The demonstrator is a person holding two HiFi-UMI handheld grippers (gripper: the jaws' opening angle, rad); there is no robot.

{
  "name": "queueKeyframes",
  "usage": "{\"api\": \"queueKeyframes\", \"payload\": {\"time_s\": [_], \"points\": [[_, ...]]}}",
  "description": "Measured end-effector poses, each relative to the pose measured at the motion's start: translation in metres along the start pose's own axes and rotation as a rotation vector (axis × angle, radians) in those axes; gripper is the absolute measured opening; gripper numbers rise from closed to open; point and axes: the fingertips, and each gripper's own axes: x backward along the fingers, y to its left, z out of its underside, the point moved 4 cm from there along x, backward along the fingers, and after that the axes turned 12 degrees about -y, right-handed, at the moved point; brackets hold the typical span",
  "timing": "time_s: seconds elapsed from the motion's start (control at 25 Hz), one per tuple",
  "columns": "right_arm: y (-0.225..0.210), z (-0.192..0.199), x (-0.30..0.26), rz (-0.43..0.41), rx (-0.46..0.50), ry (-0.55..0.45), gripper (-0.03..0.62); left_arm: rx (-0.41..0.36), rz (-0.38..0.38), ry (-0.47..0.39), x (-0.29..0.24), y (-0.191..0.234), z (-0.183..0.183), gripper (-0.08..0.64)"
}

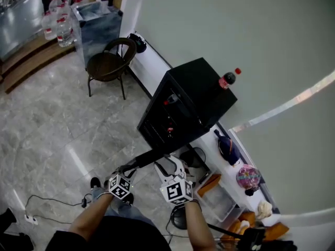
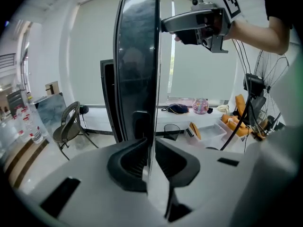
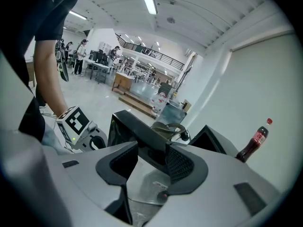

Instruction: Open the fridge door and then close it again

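Ledge (image 1: 157,67): white and low, running along the wall under the fridge. Only the head view shows its full length.
Fridge (image 1: 201,90): a black box standing on the ledge with its front open. The head view looks into the front and shows red items on the shelves. In the left gripper view only a dark strip of the fridge (image 2: 108,98) shows behind the door. The right gripper view catches just its top corner (image 3: 210,141).
Door (image 1: 149,158): swung out from the fridge front toward the person. From the head it is a thin dark bar. The left gripper view has the door (image 2: 137,60) edge-on and upright. In the right gripper view the door (image 3: 137,136) is a slab slanting across.
Chair (image 1: 110,64): on the floor, well off the fridge's closed side. It also shows in the left gripper view (image 2: 66,124).
Left gripper (image 1: 127,170): at the door's free edge, farthest from the fridge. Its own view (image 2: 150,162) shows the jaws narrow, pinching the door's thin edge. From the other gripper (image 3: 97,143) only its marker cube and body show.
Right gripper (image 1: 170,163): on the door nearer the fridge. Its own view (image 3: 150,162) shows the jaws half wide, clamped across the door's thickness. The left gripper view (image 2: 173,26) places it high on the door.
Bottle (image 1: 229,79): cola with a red cap, upright on the fridge top. It is also in the right gripper view (image 3: 253,143).
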Motion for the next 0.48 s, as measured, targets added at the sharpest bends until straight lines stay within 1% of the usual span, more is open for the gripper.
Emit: {"api": "queueKeyframes", "payload": {"time_s": [0.24,0.36,0.48], "points": [[0.007,0.008,0.023,-0.029,-0.002,-0.018,0.187,0.016,-0.042,0.008,0.002,-0.032,0.003,0.048],[0.012,0.013,0.034,-0.037,0.003,-0.027,0.173,0.021,-0.056,0.009,0.002,-0.048,0.004,0.049],[0.015,0.015,0.045,-0.053,0.049,-0.026,0.161,0.023,-0.063,0.016,0.002,-0.062,0.003,0.049]]}}
